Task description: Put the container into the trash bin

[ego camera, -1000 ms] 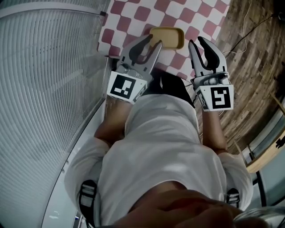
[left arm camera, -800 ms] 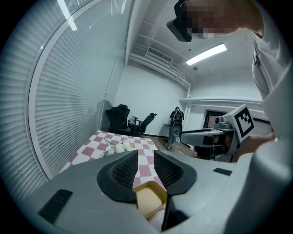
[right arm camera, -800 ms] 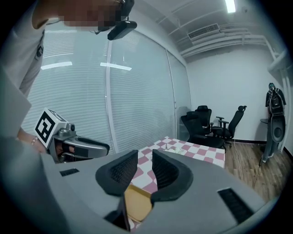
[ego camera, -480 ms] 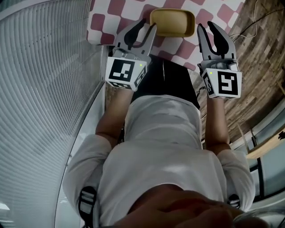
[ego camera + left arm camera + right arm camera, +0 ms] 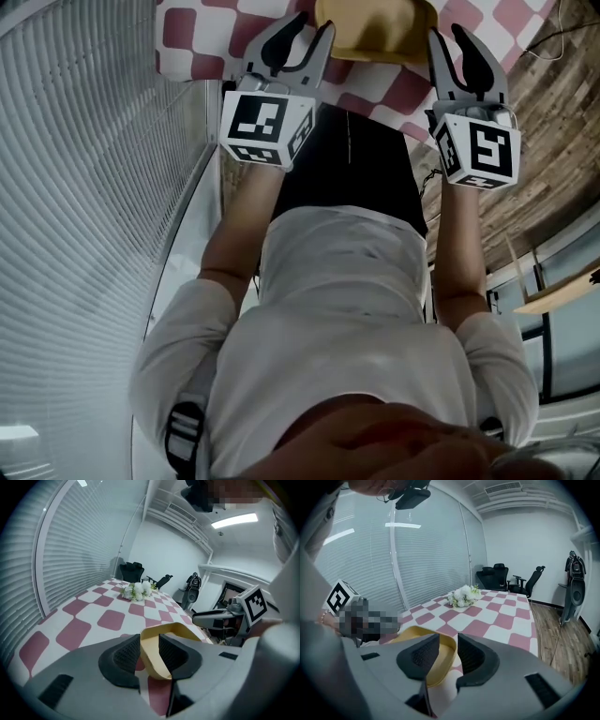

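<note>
Dead centre at the near edge of the checked table (image 5: 187,37): yellow container (image 5: 375,28), shallow with rounded corners, open side up, top part cut off by the head view's frame. It sits on the cloth between both grippers, one on each short end. Left gripper (image 5: 150,644): jaws apart at a narrow gap, straddling the container's left wall, which fills the gap between the ribbed pads (image 5: 123,654); one pad is outside the wall, the other over the inside. Right gripper (image 5: 448,641): jaws opening, straddling the right rim the same way, one pad above the yellow interior and the other outside over the cloth, with a slit of clearance visible beside the rim. Both grippers point forward and down at the table edge, roughly parallel, with marker cubes (image 5: 265,128) toward the person. Forearms run back to a white shirt (image 5: 347,309); dark trousers (image 5: 352,169) show just under the table edge. Further up the table, well apart from the container, lies a white flower bunch (image 5: 463,596). Black office chairs (image 5: 497,576) stand past the far end. Slatted blinds (image 5: 84,187) run along the person's left, with wood floor (image 5: 553,122) on the right.
</note>
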### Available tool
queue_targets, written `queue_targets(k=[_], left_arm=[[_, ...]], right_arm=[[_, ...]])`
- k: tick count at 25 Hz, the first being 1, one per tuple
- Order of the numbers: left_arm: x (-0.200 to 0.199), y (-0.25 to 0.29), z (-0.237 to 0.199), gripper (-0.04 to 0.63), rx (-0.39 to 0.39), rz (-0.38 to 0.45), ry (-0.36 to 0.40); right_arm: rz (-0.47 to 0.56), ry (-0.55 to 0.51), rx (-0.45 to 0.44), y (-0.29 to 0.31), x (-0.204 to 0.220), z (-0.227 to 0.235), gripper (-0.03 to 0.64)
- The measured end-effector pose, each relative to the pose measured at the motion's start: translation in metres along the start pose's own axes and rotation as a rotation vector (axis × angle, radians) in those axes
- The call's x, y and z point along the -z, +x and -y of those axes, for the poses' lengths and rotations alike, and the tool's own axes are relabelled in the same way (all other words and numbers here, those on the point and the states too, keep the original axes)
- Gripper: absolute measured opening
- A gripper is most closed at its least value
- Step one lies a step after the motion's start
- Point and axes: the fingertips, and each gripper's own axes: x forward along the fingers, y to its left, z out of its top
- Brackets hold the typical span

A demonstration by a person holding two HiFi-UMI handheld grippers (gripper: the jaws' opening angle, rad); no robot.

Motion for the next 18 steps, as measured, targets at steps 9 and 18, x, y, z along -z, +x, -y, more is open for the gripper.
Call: queue_targets(k=[9,18], left_arm=[[0.027,0.021,-0.01,0.123,-0.002,-0.044,-0.06],[0.035,0.026,-0.007,0.083,-0.037,-0.03,-0.072]], right_arm=[[-0.079,0.03,0.003,0.024,0.039,0.003,0.14],[-0.088,0.071,0.034,0.026,0.054,0.003,0.07]])
